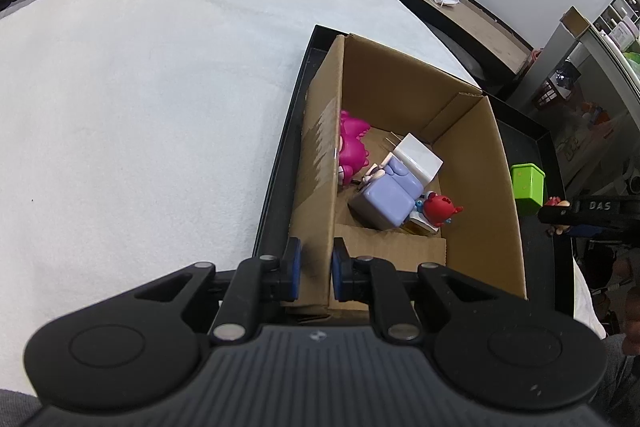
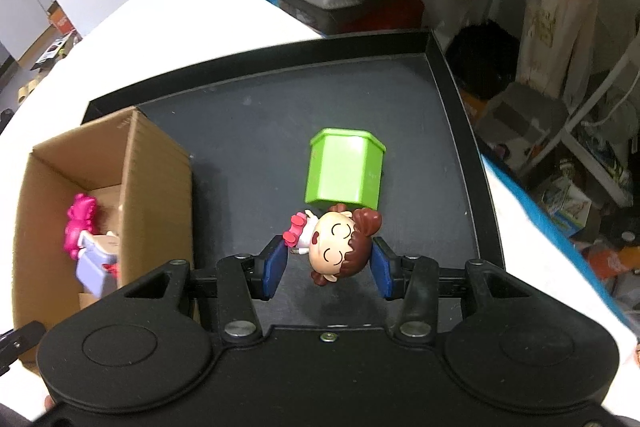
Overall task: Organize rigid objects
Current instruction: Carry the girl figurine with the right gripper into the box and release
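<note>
My left gripper is shut on the near left wall of an open cardboard box that stands in a black tray. In the box lie a pink figure, a lilac block toy, a white box and a red crab toy. My right gripper straddles a brown-haired doll figure lying on the tray; the jaws stand apart from it. A green box stands just beyond the doll. The cardboard box is to the left.
The tray sits on a white cloth-covered table. A dark side table with a bottle and a mask stands beyond. Shelves and clutter fill the right side. The right gripper shows at the left wrist view's right edge.
</note>
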`<move>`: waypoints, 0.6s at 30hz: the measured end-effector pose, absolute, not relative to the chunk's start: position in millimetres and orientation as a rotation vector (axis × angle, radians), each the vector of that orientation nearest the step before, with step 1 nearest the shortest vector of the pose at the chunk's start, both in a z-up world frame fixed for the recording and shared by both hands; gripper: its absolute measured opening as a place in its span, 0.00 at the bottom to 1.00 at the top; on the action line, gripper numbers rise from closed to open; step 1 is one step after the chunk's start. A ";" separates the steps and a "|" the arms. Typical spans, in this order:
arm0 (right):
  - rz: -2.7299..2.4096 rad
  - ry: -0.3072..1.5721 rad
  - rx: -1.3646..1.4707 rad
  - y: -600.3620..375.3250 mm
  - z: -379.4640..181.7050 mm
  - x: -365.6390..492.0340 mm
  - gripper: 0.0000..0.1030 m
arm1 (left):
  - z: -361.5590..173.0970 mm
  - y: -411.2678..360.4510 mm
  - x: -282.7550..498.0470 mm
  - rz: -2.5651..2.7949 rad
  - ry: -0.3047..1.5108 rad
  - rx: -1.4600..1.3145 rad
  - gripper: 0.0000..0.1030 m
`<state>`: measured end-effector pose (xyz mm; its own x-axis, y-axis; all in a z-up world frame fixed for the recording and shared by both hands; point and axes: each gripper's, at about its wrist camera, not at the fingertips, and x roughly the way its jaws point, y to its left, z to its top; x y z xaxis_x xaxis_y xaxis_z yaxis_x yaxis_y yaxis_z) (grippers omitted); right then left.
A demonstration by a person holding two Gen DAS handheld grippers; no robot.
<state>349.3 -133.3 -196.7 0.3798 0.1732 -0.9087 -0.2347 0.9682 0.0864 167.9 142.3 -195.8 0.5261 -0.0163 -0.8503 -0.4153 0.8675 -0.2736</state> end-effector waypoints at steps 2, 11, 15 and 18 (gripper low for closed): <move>0.271 1.144 -0.062 -132.2 -191.0 346.3 0.43 | -195.8 142.7 167.8 0.249 0.998 -0.482 0.14; 0.315 1.100 -0.087 -121.2 -170.7 339.5 0.43 | -195.4 142.0 168.3 0.245 0.998 -0.483 0.14; 0.337 1.086 -0.107 -112.9 -163.6 336.3 0.43 | -195.3 142.3 167.7 0.245 0.995 -0.490 0.14; 0.354 1.075 -0.128 -104.1 -158.0 333.2 0.43 | -195.8 143.2 167.4 0.242 0.994 -0.495 0.14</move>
<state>333.2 -104.1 -158.0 0.4258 0.2211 -0.8774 -0.3440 0.9364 0.0690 167.4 143.2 -195.8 0.5307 -0.0273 -0.8471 -0.4143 0.8636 -0.2874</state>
